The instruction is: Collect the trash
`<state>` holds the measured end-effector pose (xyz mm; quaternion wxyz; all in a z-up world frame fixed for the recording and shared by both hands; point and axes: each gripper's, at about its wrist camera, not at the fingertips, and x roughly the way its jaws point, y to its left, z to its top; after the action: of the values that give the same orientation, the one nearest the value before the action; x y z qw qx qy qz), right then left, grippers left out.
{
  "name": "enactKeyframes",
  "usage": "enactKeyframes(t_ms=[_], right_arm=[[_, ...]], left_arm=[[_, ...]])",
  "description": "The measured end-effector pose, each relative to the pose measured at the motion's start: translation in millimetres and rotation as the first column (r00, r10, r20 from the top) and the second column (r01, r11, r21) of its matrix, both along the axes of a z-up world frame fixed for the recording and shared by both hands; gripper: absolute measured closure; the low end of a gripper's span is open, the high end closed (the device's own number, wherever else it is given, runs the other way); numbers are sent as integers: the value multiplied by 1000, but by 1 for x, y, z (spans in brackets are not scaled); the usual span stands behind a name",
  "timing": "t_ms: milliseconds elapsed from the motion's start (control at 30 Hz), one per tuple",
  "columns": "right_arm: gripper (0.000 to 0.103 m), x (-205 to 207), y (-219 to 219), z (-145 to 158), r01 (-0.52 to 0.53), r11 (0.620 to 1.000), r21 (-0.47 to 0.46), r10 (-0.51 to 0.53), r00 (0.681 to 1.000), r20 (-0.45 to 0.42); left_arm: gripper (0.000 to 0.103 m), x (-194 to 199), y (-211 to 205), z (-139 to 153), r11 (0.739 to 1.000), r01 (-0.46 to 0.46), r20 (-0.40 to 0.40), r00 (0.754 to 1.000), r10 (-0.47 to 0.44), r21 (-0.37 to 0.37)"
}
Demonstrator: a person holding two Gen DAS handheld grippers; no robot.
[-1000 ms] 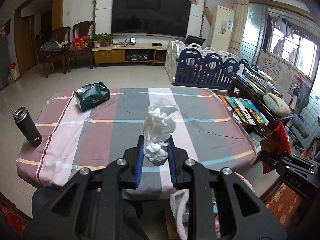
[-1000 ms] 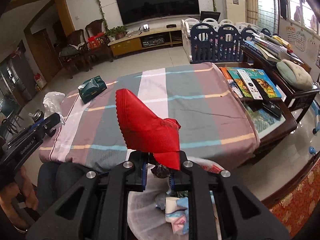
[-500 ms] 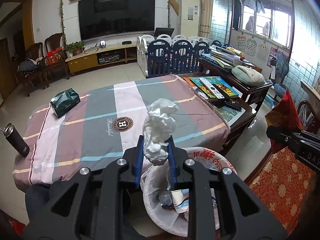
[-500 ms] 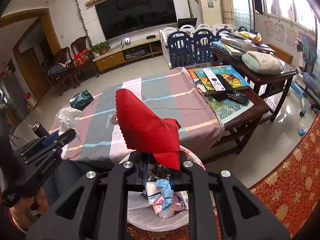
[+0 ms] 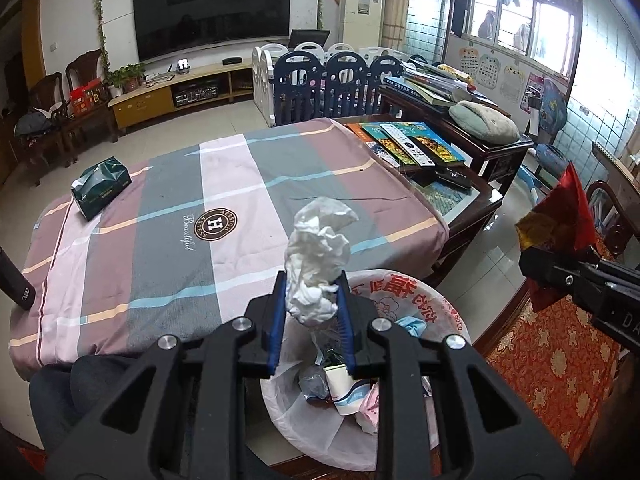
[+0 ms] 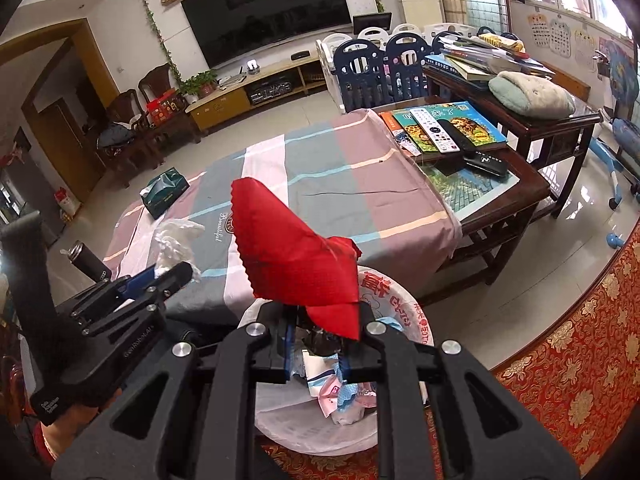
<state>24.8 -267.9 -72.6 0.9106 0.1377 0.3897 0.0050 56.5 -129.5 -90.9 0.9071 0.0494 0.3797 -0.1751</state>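
- White crumpled tissue sits pinched between the blue pads of the left gripper, hanging directly above the trash bin; most of the wad sticks up past the fingertips.
- Red, zigzag-edged wrapper is clamped in the right gripper, whose jaws are pressed tight on its lower corner, also over the bin.
- The bin is lined with a white bag printed with red characters and a cartoon figure; the characters are too warped to read. Inside lie a paper cup, pink and blue packets and dark scraps.
- The surface behind the bin wears a pink, grey and mauve striped cloth with a round brown "H" badge and the script word "Beautiful".
- A green tissue pack lies at the cloth's far left corner; a dark bottle bearing four linked rings stands at its left edge.
- The left wrist view alone shows the wrapper's yellow inner side and letters "DA" on the right gripper's body.
- The right wrist view alone shows "GenRobot.AI" on the left gripper's arm and a hand gripping its handle.
- Remotes and picture books rest on a glass-topped side table to the right.
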Motion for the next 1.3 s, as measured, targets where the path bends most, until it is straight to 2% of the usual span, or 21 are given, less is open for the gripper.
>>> enactKeyframes(t_ms=[33,100,133,167,367,600,633,700,767,833,900,1033,1133,1300], right_arm=[[86,-1,0,1,0,1000,-1,0,1000,2],[86,0,-1,1,1,1000,-2,-1,1000,3],[86,0,-2,1,2,1000,-2,-2,1000,3],[86,0,-3,1,4,1000,-2,-4,1000,3],[86,2,-2,-7,7,1000,4,-7,1000,-20],[85,11,7,-20,-5,1000,1,5,998,-60],[82,13,8,-23,-1,1000,-3,1,997,-73],[67,18,11,-30,13,1000,-18,-15,994,-110],[38,19,12,-33,30,999,-12,-31,993,-116],[29,17,12,-31,41,999,7,-41,994,-104],[26,15,12,-26,42,999,4,-42,995,-91],[16,6,16,-7,63,998,-32,-64,997,-50],[14,-4,20,13,78,994,-73,-78,997,-8],[4,-35,40,63,114,976,-183,-82,981,176]], left_arm=[[76,0,-3,-2,1000,17,-8,1000,-17,-3],[57,0,-6,-4,999,34,-21,999,-34,-6],[39,-1,-6,-4,999,33,-23,999,-34,-11],[31,-1,-6,-3,1000,29,-18,999,-29,-13],[16,-1,3,0,999,-26,-2,1000,26,20],[13,3,26,6,993,-112,5,994,112,23],[12,2,29,8,992,-122,13,993,121,27],[10,-1,33,14,991,-132,29,991,131,35],[6,-8,36,22,990,-135,56,990,132,41],[4,-16,40,31,988,-144,89,986,139,51],[4,-25,44,38,986,-155,116,982,147,64],[4,-36,53,47,982,-176,126,978,167,65],[4,-43,64,54,978,-204,124,973,197,46],[4,-61,90,79,962,-270,155,949,274,-50]])
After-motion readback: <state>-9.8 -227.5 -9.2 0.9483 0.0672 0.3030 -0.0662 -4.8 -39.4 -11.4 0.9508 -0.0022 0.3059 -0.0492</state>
